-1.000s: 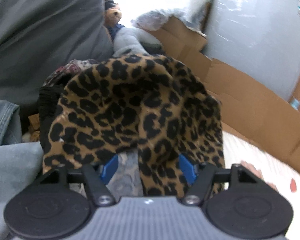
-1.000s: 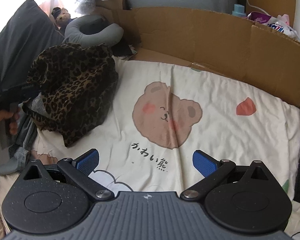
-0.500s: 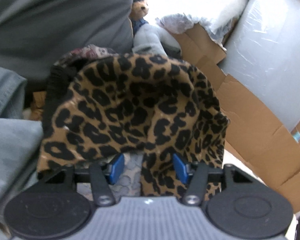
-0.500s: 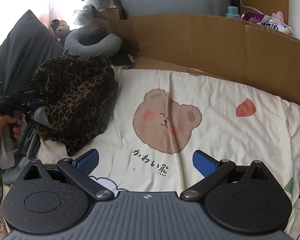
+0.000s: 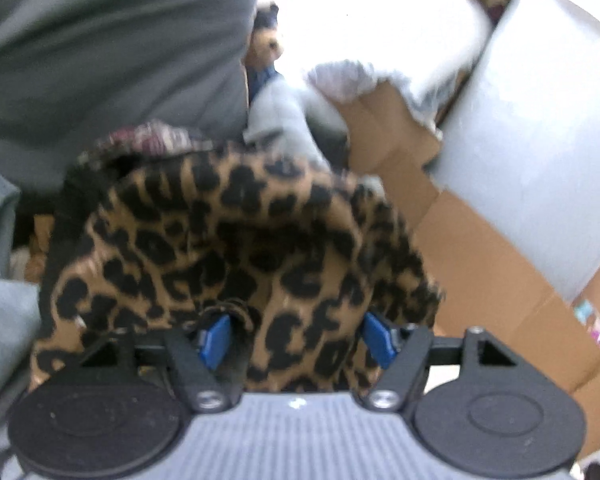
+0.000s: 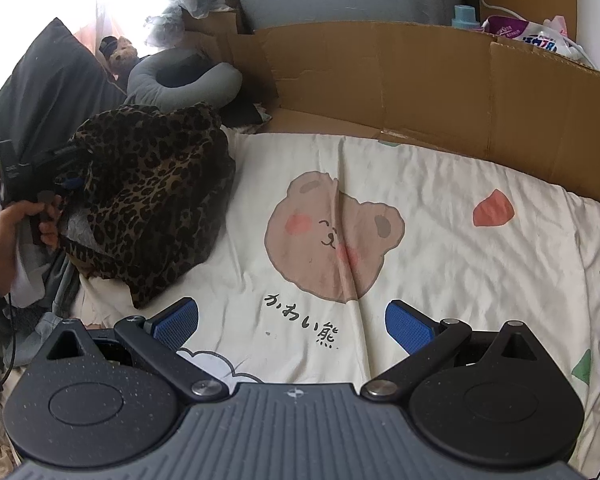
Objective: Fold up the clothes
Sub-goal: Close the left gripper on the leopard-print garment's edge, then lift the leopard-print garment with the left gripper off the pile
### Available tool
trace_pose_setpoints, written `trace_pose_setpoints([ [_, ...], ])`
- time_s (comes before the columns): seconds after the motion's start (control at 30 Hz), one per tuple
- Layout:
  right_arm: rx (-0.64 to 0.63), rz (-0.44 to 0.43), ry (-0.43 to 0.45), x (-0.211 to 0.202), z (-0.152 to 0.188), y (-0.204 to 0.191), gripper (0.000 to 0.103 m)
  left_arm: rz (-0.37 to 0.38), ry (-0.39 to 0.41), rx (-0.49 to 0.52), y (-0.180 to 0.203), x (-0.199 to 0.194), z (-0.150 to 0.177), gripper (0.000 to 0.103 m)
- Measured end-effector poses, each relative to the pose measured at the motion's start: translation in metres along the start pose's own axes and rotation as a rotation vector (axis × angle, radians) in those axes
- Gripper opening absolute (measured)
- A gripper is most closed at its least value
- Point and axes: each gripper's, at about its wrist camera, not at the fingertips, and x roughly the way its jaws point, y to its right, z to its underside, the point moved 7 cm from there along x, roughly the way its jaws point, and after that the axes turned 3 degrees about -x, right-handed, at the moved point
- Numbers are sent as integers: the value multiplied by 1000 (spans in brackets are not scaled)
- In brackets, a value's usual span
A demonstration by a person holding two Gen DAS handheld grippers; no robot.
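On a cream bear-print bedsheet point(image 6: 440, 208), the left gripper point(image 5: 296, 336) is opening around bunched leopard-print fabric point(image 5: 236, 248), while the right gripper point(image 6: 292, 320) hovers wide and empty.

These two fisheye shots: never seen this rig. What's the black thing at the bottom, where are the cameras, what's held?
No robot here: a person holds a two-finger gripper in each hand, and a camera on each looks forward along its blue-padded fingers. The black shape at the bottom is the gripper's own body.

Left wrist view: the left gripper is pushed into a leopard garment. Cloth lies between the pads, and the jaws are opening, so it is not clamped.

Right wrist view: the right gripper is open and empty, above a bear sheet. At left you see the same garment heaped on the sheet's edge, with the hand on the left gripper's handle. Cardboard stands behind the sheet.
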Motion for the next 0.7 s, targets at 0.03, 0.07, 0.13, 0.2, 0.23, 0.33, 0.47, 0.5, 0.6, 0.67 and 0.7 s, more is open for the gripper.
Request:
trace_pose_setpoints([
  [0.03,2,-1,0,0,1,0,103,7,12,-14,-1,-4,-3,79],
  [0.07,2,-2,-1,1,1,0,103,7,13,-28,-4,-5,-5,79],
  [0.13,0,-4,-2,1,2,0,103,0,9,-40,-10,-7,-4,79],
  [0.2,-3,-5,-2,1,2,0,103,-11,15,-66,-21,-10,-4,78],
  [0.23,-4,-5,-2,1,2,1,103,-15,19,-90,-27,-10,-5,77],
  [0.33,-4,-3,-2,1,3,2,103,-25,31,-190,-43,-10,-4,67],
  [0.47,2,1,-7,1,4,4,103,-41,60,-310,-60,-9,-11,63],
  [0.5,0,1,-8,2,4,4,103,-45,65,-331,-63,-8,-14,60],
  [0.6,-5,0,-11,3,5,2,103,-67,79,-375,-71,-5,-21,47],
  [0.67,-8,-1,-11,3,5,1,103,-91,82,-397,-77,-4,-24,28],
  [0.7,-8,-2,-12,3,6,1,103,-104,71,-404,-79,-2,-23,8],
])
